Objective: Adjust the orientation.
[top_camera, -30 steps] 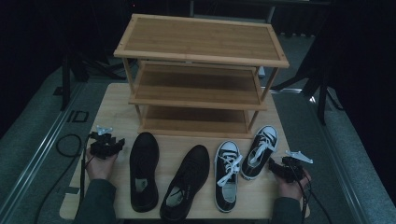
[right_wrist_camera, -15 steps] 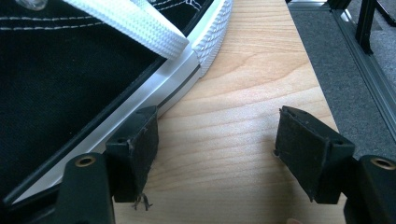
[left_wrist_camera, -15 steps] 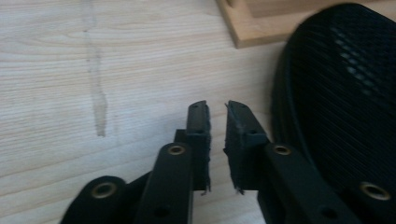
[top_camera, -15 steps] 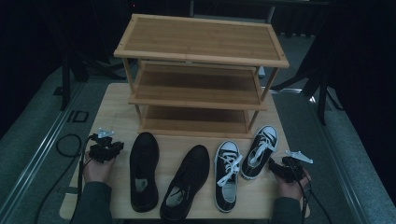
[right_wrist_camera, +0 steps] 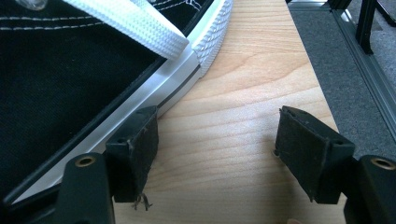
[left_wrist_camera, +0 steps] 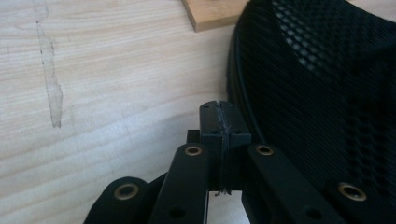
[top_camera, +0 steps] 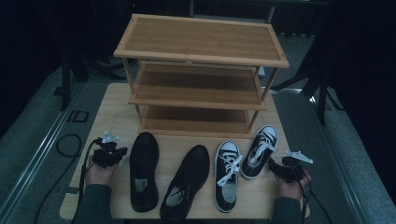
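A wooden table (top_camera: 116,112) carries a three-tier bamboo shoe rack (top_camera: 201,74) at its far side and four shoes in a row along the near side. From left to right these are a black mesh shoe (top_camera: 143,170), a second black shoe (top_camera: 186,184) that lies slanted, a black-and-white sneaker (top_camera: 227,175) with white laces, and a second sneaker (top_camera: 259,151) angled toward the rack's right leg.

The left gripper (top_camera: 111,155) sits on the table just left of the black mesh shoe, held by the person's left hand (top_camera: 99,173). In the left gripper view its jaws have just been closing and now meet pad to pad, with nothing between them; the mesh side of the shoe (left_wrist_camera: 322,93) rises just to the right of the closed tips, and it may be brushing them, though the angle is too close to be sure. A corner of the rack's foot (left_wrist_camera: 212,14) shows at the far edge.

The right gripper (top_camera: 282,169) rests near the table's right edge, just beside the second sneaker, in the right hand (top_camera: 292,186). Its jaws stand wide apart over bare wood, with its left pad (right_wrist_camera: 135,149) right against the sneaker's white rubber sole (right_wrist_camera: 154,98), gripping nothing.
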The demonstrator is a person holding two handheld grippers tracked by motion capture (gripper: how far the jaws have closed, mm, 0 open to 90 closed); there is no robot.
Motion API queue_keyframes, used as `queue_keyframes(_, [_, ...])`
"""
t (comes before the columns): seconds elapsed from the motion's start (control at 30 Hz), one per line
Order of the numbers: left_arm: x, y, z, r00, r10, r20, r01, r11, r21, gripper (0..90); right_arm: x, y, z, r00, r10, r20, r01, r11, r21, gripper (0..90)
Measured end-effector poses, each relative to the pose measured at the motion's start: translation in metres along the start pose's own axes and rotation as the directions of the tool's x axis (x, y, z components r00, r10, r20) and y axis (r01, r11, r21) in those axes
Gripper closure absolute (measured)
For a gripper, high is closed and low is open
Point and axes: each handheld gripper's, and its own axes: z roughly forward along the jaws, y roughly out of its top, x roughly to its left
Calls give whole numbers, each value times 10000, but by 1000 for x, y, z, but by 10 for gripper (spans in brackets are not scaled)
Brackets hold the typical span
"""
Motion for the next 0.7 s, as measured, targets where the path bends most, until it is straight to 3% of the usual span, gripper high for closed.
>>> queue_keyframes(0.3, [-9,-12,-14,9995,201,239,-201,9998,23,896,0,0,0,10000,-1,4,1,10000,1,296])
queue_keyframes(0.7, [-25,-20,-25,9972,702,255,-708,9972,244,895,0,0,0,10000,5,-4,-5,10000,-5,296])
